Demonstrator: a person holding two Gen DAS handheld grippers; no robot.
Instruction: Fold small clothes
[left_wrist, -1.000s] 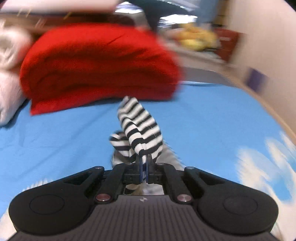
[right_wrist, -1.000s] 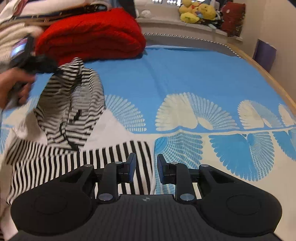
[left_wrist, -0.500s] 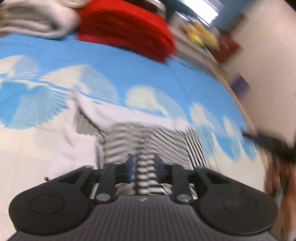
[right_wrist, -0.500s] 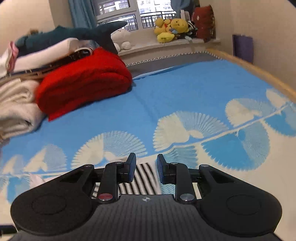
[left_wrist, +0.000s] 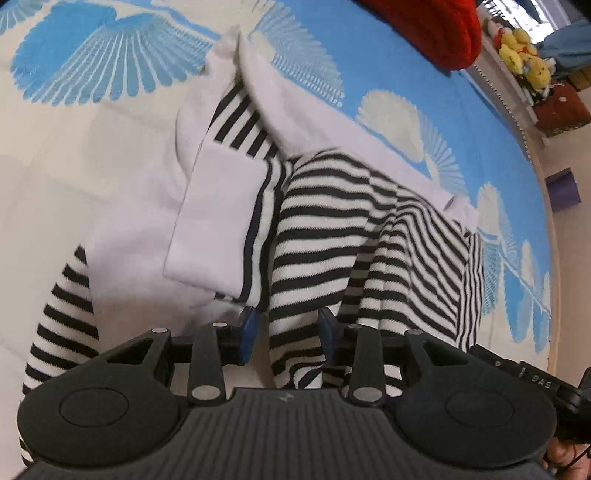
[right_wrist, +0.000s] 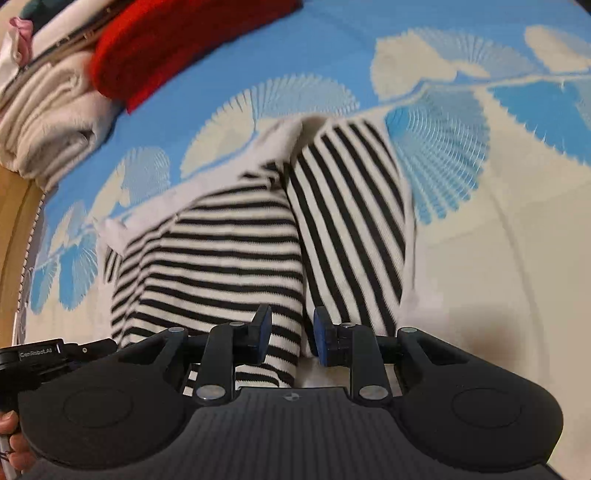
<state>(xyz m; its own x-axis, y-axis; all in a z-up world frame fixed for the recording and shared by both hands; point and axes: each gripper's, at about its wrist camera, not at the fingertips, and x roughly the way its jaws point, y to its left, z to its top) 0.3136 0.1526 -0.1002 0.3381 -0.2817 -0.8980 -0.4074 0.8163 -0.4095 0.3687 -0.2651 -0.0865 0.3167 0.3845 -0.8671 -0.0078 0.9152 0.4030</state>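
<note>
- Moved since a second ago: left gripper (left_wrist: 286, 334) no longer pinches a raised striped sleeve in front of the red blanket; it now hangs low over the garment with jaws parted and nothing clamped, a striped fold lying loosely in the gap.
- Moved since half a second ago: right gripper (right_wrist: 291, 332) has tipped down from facing across the bed to looking onto the garment; jaws parted, a striped edge passing between them without being pinched.
- Striped garment (left_wrist: 351, 229): black-and-white knit with white panels, lying rumpled and partly folded over itself on the bed, directly under both grippers. One striped sleeve trails off at the left of the left wrist view.
- White pocket panel (left_wrist: 218, 218): flat rectangle on the garment's front, just beside the striped fold.
- Bed sheet (right_wrist: 498, 192): blue and cream, fan-shell print, carrying the garment.
- Red blanket (right_wrist: 177, 40): folded, at the far side of the bed, well apart from the garment.
- Cream folded bedding (right_wrist: 44, 122): stacked beside the red blanket.
- Yellow plush toys (left_wrist: 524, 55): on a ledge beyond the bed.
- Wooden bed frame (right_wrist: 11, 236): edge visible at the left of the right wrist view.
</note>
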